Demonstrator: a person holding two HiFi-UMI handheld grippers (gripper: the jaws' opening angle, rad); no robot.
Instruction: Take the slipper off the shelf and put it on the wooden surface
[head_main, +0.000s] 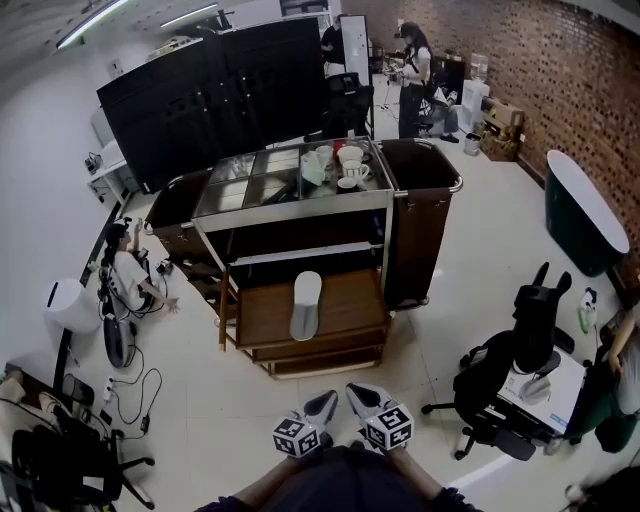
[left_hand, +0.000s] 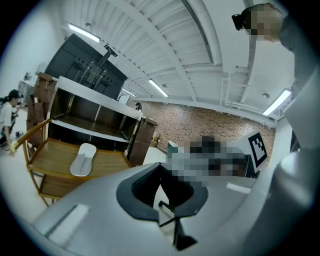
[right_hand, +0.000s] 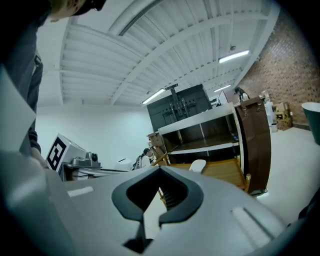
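Observation:
A pale grey slipper (head_main: 305, 303) lies flat on the wooden surface (head_main: 352, 300) at the front of the service cart, below a white shelf (head_main: 300, 254). Both grippers hang low, close to my body and well short of the cart. My left gripper (head_main: 323, 404) is shut with nothing in it, and my right gripper (head_main: 358, 394) beside it is shut and empty too. The left gripper view has its closed jaws (left_hand: 169, 212) in front and the slipper (left_hand: 83, 159) far off to the left. From the right gripper view, the slipper (right_hand: 197, 166) lies beyond the closed jaws (right_hand: 150, 212).
The cart's top (head_main: 262, 165) carries cups and dishes (head_main: 345, 167). A person (head_main: 125, 275) sits on the floor to the left, beside cables (head_main: 135, 390). An office chair (head_main: 520, 360) stands at the right, a dark tub (head_main: 583, 212) further right. Bare floor separates me from the cart.

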